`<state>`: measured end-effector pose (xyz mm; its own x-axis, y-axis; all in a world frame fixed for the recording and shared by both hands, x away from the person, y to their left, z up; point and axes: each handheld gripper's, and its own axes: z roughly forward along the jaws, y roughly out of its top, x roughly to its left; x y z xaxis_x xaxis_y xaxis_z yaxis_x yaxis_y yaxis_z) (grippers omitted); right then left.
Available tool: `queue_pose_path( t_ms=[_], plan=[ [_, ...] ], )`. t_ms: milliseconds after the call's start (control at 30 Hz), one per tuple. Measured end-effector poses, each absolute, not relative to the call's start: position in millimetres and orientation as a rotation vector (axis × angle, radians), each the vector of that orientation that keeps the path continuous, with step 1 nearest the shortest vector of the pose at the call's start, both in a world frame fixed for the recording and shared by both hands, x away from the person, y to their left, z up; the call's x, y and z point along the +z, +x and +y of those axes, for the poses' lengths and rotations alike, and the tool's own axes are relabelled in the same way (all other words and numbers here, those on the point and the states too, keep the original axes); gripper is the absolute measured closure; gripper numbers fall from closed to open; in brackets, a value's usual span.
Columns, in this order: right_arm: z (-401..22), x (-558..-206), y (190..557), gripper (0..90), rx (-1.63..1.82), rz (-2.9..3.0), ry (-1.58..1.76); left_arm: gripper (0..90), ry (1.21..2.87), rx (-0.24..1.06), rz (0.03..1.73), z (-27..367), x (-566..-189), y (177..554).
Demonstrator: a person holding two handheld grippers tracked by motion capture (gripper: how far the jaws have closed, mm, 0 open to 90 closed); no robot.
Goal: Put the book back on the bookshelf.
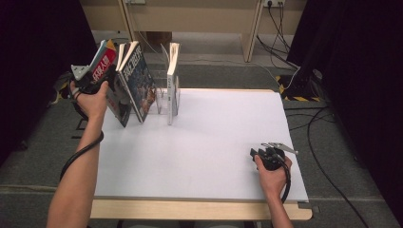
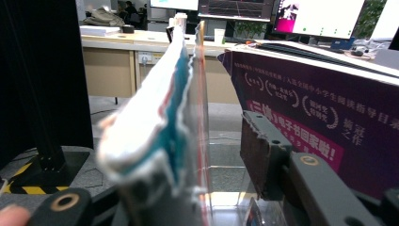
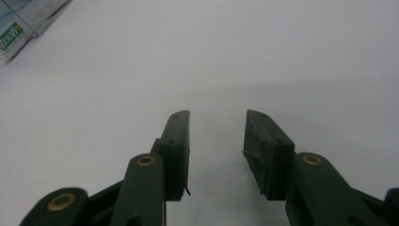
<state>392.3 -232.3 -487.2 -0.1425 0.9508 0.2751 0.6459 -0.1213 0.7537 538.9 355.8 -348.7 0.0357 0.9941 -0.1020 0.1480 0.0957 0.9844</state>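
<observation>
While the left tongs (image 2: 188,188) gape, the book (image 2: 160,127) stands between them

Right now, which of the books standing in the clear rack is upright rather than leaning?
The white book at the right end of the rack stands upright and apart; the other books lean together by the left gripper.

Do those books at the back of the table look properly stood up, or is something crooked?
Crooked: the two books by the left gripper lean sideways against each other, while the white book stands upright in the clear rack.
</observation>
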Motion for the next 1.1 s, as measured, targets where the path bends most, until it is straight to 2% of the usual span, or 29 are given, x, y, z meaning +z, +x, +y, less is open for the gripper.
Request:
queue_pose_path(
  t_ms=[1100],
  plan=[
    [-232.3,-483.7,390.1,61.4,1.159,1.774,1.759,47.7,1.275,0.939,1.374,359.4,-343.8,510.3]
  ],
)
